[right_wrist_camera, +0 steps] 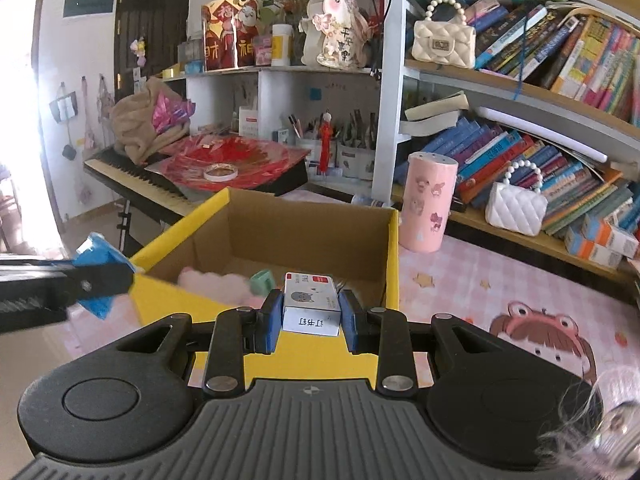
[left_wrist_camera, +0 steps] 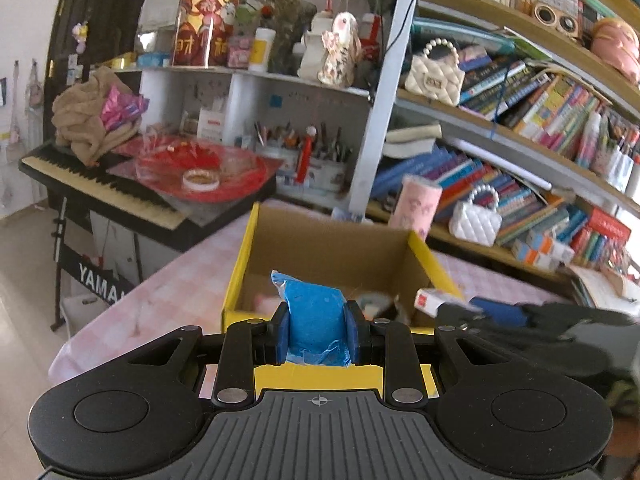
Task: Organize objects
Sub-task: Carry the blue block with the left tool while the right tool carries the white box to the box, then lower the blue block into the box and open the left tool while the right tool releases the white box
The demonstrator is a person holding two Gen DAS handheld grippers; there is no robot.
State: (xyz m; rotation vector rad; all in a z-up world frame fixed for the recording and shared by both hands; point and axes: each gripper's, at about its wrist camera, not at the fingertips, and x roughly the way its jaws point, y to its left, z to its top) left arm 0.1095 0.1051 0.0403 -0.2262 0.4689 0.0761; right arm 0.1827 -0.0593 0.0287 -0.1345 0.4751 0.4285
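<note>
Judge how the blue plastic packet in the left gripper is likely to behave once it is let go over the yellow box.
The blue plastic packet looks soft: its crinkled film bulges between the left gripper's pads, so it would probably slump rather than stand. It seems light. Its flat shape makes rolling inside the yellow box unlikely.

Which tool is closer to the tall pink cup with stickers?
The right tool, holding the white box over the yellow carton; the pink cup stands just beyond that side. The left tool, gripping the blue packet, is at the carton's far side.
</note>
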